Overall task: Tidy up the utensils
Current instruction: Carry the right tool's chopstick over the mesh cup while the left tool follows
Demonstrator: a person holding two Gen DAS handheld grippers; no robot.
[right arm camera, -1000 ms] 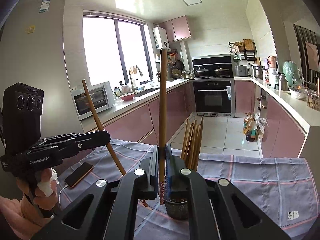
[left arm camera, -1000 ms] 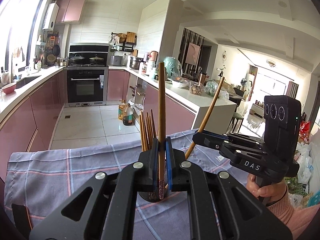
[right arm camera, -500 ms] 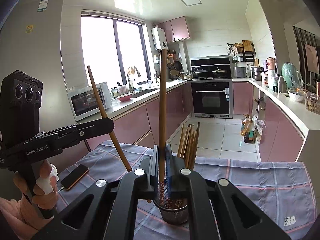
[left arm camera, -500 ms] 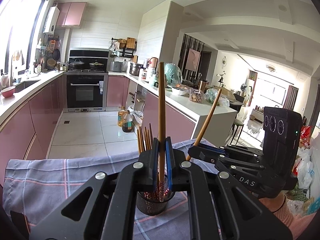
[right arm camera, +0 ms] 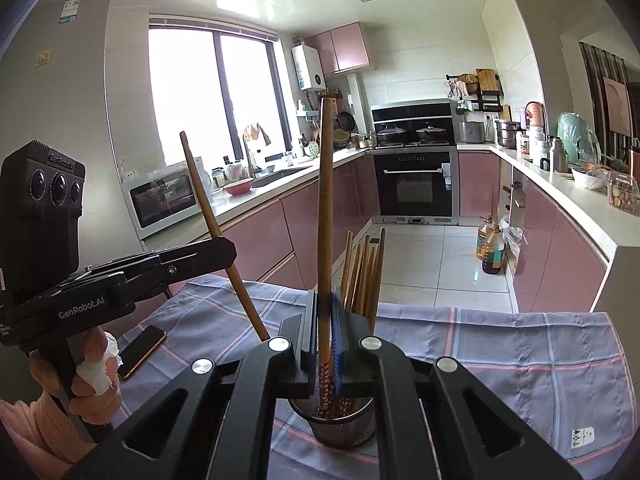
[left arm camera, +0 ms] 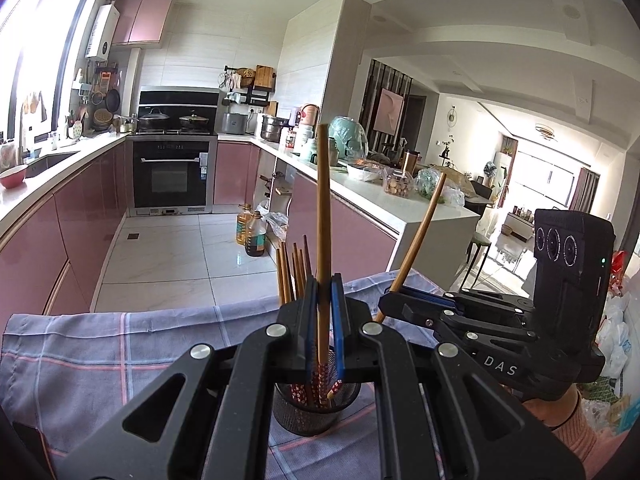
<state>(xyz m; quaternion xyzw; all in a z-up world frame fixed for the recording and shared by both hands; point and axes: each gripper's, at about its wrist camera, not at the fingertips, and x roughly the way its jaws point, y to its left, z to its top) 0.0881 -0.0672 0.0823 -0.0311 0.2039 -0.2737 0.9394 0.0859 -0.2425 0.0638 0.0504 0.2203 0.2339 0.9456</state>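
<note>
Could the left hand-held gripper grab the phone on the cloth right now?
Probably not. The left hand-held gripper is shut on a chopstick above the mesh holder; the phone lies apart on the cloth, so it must release first.

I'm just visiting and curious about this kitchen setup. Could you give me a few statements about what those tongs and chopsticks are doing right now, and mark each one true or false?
1. The left tongs are shut on a chopstick. True.
2. The right tongs are open and carry nothing. False: they grip a chopstick too.
3. The mesh cup already contains several chopsticks. True.
4. The cup lies tipped on its side. False: it stands upright on the checked cloth.
5. A phone lies on the cloth. True.
</note>
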